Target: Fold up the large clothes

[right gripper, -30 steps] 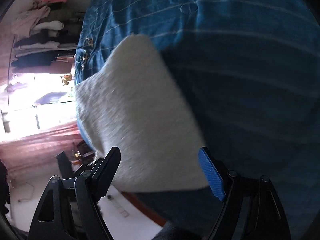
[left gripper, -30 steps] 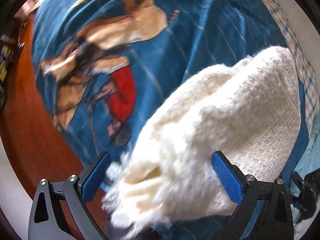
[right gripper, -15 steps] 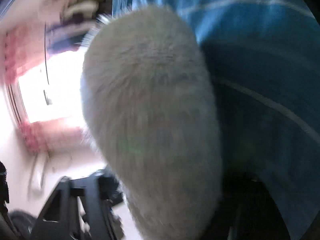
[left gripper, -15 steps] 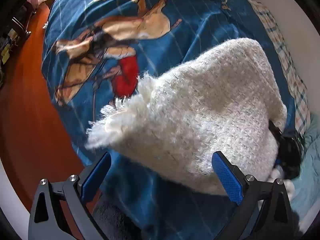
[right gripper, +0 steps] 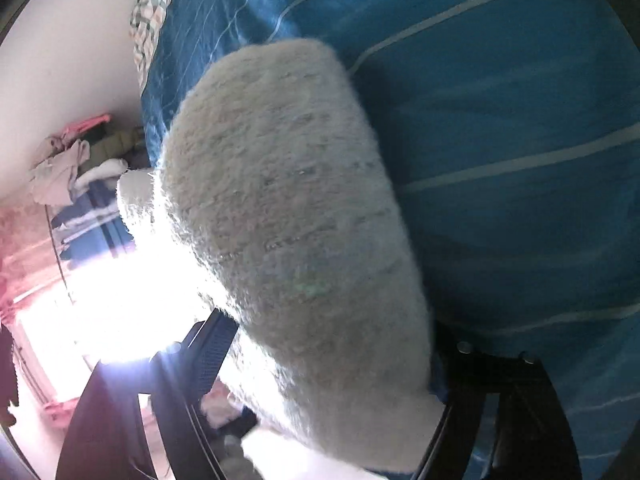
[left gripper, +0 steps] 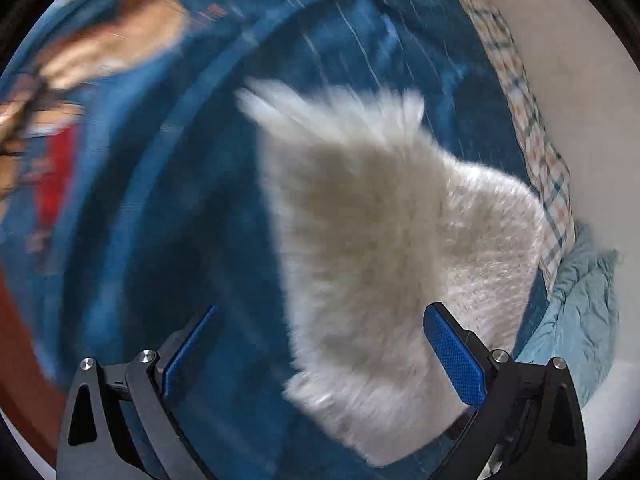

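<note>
A fluffy cream-white knitted garment lies folded on a blue printed bedspread; the left wrist view is motion-blurred. My left gripper is open, its blue pads wide apart, with the near end of the garment between and just beyond them; whether they touch it I cannot tell. In the right wrist view the same garment fills the middle and passes between the fingers of my right gripper, which stand wide apart. The right finger is mostly hidden by the fabric.
A checked pillow or sheet runs along the white wall at the bed's right edge. A crumpled light-blue cloth lies at the lower right. Brown floor borders the bed on the left. A clothes rack and a bright window show in the right wrist view.
Both views have swung quickly. In the left view the garment shifted right and nearer the jaws, its fringed end now pointing away. In the right view it stays between the open fingers.
</note>
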A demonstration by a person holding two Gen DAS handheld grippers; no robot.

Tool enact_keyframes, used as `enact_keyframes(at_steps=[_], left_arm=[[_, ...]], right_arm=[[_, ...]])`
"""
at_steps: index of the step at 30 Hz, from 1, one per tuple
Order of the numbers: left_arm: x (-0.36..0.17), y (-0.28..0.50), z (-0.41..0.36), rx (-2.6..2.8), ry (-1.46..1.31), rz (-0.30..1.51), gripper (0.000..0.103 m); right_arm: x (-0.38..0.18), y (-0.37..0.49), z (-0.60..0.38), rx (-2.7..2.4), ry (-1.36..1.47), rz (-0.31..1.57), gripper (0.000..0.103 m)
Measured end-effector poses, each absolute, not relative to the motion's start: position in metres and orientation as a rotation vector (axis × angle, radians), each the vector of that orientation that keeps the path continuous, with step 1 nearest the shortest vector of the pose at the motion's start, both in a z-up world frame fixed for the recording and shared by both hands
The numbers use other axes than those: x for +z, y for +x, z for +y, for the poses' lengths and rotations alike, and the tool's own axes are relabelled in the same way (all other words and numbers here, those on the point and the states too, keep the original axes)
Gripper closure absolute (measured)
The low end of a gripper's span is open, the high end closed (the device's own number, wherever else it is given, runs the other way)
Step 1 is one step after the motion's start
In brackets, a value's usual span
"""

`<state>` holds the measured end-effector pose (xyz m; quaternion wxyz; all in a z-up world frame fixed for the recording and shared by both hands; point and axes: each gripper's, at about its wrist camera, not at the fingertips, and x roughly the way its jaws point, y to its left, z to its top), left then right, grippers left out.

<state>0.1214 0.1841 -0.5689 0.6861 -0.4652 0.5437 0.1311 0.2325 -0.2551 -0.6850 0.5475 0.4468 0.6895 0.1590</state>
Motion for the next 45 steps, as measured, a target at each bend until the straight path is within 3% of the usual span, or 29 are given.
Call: enact_keyframes(at_steps=[2,3,4,5,8,12,15,18,23,25,27,29,32,35,36,38,40,43,45], left_arm=[[-0.584,0.135,0.177,0.286,-1.046,1.211,0.003],[-0.586,0.139,0.174,0.286,-1.054,1.186,0.014],[-0.585,0.142,0.172,0.264,-1.078,1.121,0.063],[-0.578,0.142,0.17,0.272,-1.068,1.108,0.084],[-0.537,0.132,0.168,0.289,-1.035,1.016,0.091],[-0.504,0.105,0.163,0.314,-0.996,0.979,0.091],[-0.54,0.086,0.171,0.386,-1.01,1.056,0.09],[-0.58,0.071,0.186,0.432,-1.107,1.086,0.09],[-0.573,0.073,0.196,0.388,-1.138,1.104,0.082],[-0.567,0.076,0.197,0.376,-1.158,1.133,0.079],[-0.566,0.071,0.196,0.385,-1.17,1.166,0.077],[-0.555,0.071,0.198,0.44,-1.118,1.205,0.062],[-0.525,0.055,0.206,0.501,-1.005,1.197,0.032],[-0.496,0.061,0.212,0.517,-0.832,1.202,0.022],[-0.488,0.07,0.212,0.514,-0.755,1.214,0.013],[-0.48,0.094,0.211,0.479,-0.613,1.213,0.012],[-0.474,0.13,0.208,0.394,-0.505,1.191,0.012],[-0.484,0.187,0.201,0.229,-0.455,1.196,0.012],[-0.498,0.224,0.192,0.118,-0.448,1.222,0.012]], right_arm=[[-0.675,0.236,-0.26,0.367,1.009,1.634,0.021],[-0.671,0.237,-0.268,0.362,0.995,1.636,0.021],[-0.668,0.235,-0.279,0.36,0.986,1.638,0.021],[-0.666,0.237,-0.281,0.358,0.978,1.639,0.02],[-0.66,0.232,-0.3,0.339,0.97,1.641,0.021],[-0.667,0.229,-0.298,0.322,0.973,1.655,0.021],[-0.66,0.223,-0.291,0.303,0.914,1.665,0.02],[-0.627,0.23,-0.289,0.206,0.722,1.622,0.021],[-0.55,0.25,-0.258,0.354,0.569,1.409,0.024],[-0.546,0.257,-0.23,0.485,0.541,1.46,0.036],[-0.56,0.264,-0.197,0.578,0.509,1.552,0.059],[-0.587,0.27,-0.169,0.583,0.433,1.601,0.071],[-0.623,0.286,-0.158,0.471,0.335,1.572,0.103],[-0.642,0.305,-0.168,0.475,0.508,1.609,0.103],[-0.64,0.308,-0.174,0.481,0.562,1.635,0.103],[-0.628,0.305,-0.189,0.503,0.645,1.639,0.103],[-0.609,0.294,-0.212,0.506,0.699,1.595,0.094],[-0.588,0.274,-0.243,0.446,0.708,1.538,0.067],[-0.585,0.262,-0.264,0.379,0.689,1.526,0.033]])
